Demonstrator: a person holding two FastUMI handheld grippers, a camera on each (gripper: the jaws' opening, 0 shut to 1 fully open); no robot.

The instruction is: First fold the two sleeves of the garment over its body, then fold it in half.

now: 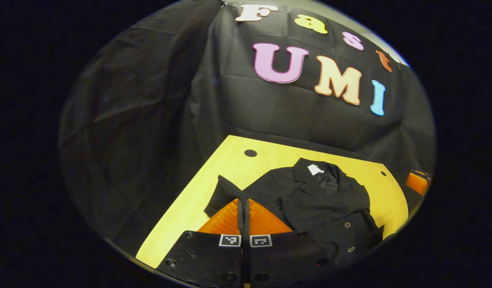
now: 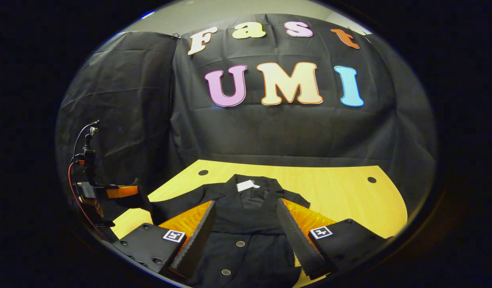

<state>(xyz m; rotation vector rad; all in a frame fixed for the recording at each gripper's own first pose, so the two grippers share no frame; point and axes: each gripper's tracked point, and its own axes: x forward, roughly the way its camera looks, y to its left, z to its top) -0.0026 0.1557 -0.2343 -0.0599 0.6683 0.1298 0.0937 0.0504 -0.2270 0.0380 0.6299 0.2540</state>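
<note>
A dark buttoned garment (image 2: 246,224) lies flat on the yellow table (image 2: 341,196), collar at the far side with a white tag (image 2: 246,185) on it. In the left gripper view, the left gripper (image 1: 244,208) has its fingers pressed together on the edge of the garment's left sleeve (image 1: 224,192). The right gripper (image 2: 246,224) is spread wide above the garment's front, holding nothing

bare table (image 2: 341,192) right of garment (image 2: 246,240), booth wall (image 2: 269,132) behind
</note>
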